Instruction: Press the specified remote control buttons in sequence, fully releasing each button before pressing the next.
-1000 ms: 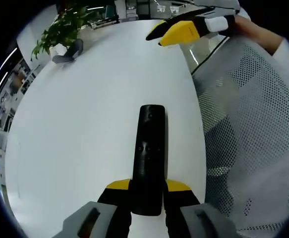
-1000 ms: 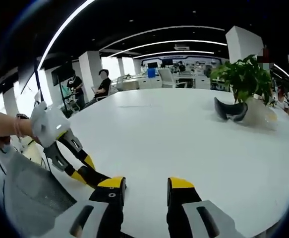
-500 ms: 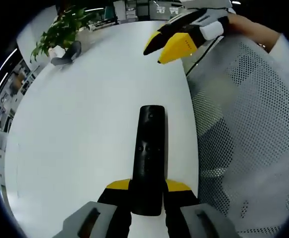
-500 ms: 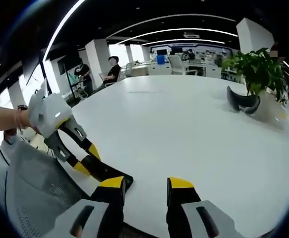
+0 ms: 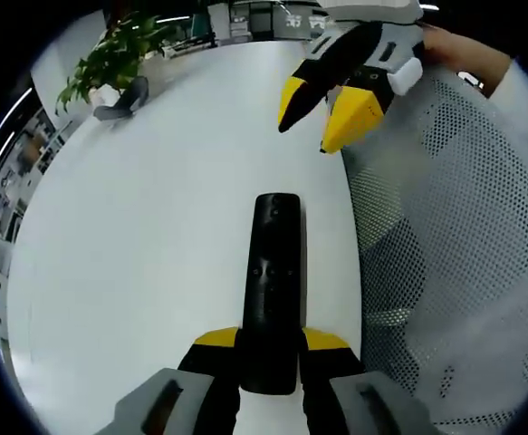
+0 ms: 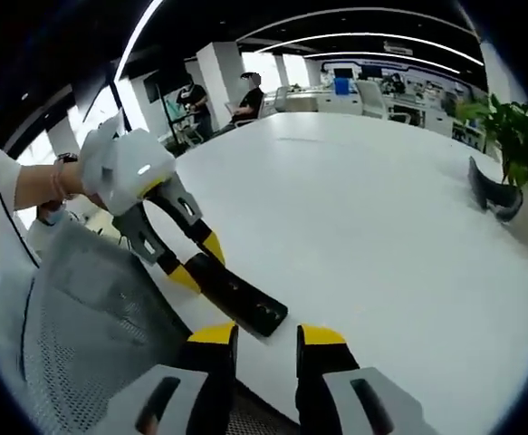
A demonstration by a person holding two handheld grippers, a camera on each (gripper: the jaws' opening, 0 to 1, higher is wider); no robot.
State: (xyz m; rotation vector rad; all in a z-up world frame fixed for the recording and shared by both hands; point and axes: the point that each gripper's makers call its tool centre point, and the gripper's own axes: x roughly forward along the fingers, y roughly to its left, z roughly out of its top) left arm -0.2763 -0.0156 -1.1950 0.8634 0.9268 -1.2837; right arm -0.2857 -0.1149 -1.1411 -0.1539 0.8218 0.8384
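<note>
A black remote control (image 5: 275,281) lies lengthwise over the white table (image 5: 155,236), its near end clamped between the yellow-tipped jaws of my left gripper (image 5: 271,349). My right gripper (image 5: 304,136) hangs above and beyond the remote's far end, open, its tips pointing down toward it without touching. In the right gripper view, my right gripper (image 6: 266,337) stands open with nothing between its jaws. Just ahead of them is the remote control (image 6: 245,299), held at its far end by the left gripper (image 6: 200,263) in a person's hand (image 6: 42,186).
A grey mesh chair (image 5: 463,263) stands against the table's edge beside the remote, and the same mesh chair (image 6: 91,317) fills the lower left. A potted plant (image 5: 110,54) and a dark curved object (image 5: 123,98) sit at the table's far end. People sit in the office behind.
My right gripper has come closer to the remote and tipped its jaws down toward it. The left gripper still holds the remote in the same place.
</note>
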